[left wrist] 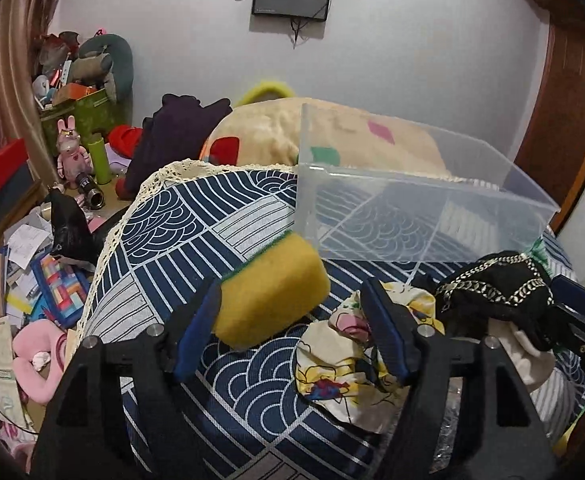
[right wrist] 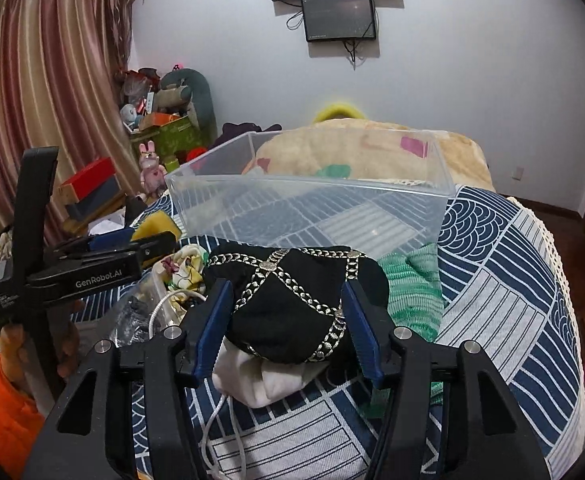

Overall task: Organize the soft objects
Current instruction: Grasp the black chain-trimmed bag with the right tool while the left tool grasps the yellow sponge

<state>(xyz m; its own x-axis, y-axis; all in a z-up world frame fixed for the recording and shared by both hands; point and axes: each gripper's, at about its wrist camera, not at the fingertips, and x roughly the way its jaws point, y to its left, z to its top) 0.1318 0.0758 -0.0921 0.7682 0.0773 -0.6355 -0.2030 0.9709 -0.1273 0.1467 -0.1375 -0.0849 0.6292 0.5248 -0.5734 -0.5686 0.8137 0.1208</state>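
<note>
A yellow sponge (left wrist: 272, 292) with a green scouring face lies on the blue wave-patterned bedspread (left wrist: 212, 216), just in front of a clear plastic bin (left wrist: 424, 200). My left gripper (left wrist: 292, 320) stands open around it: the left pad touches the sponge, while the right pad rests apart on a crumpled floral cloth (left wrist: 332, 360). My right gripper (right wrist: 288, 320) is shut on a black cloth with silver chain trim (right wrist: 288, 300), which lies on a white cloth (right wrist: 268, 384). A green knitted cloth (right wrist: 412, 292) sits to its right. The bin (right wrist: 308, 200) holds nothing.
A beige blanket (right wrist: 364, 148) is piled behind the bin. The bed's lace edge (left wrist: 108, 248) drops to a floor cluttered with boxes and toys (left wrist: 44, 280). A white cable (right wrist: 220, 420) runs under my right gripper. A hand in an orange sleeve (right wrist: 8, 412) holds the left gripper (right wrist: 152, 244).
</note>
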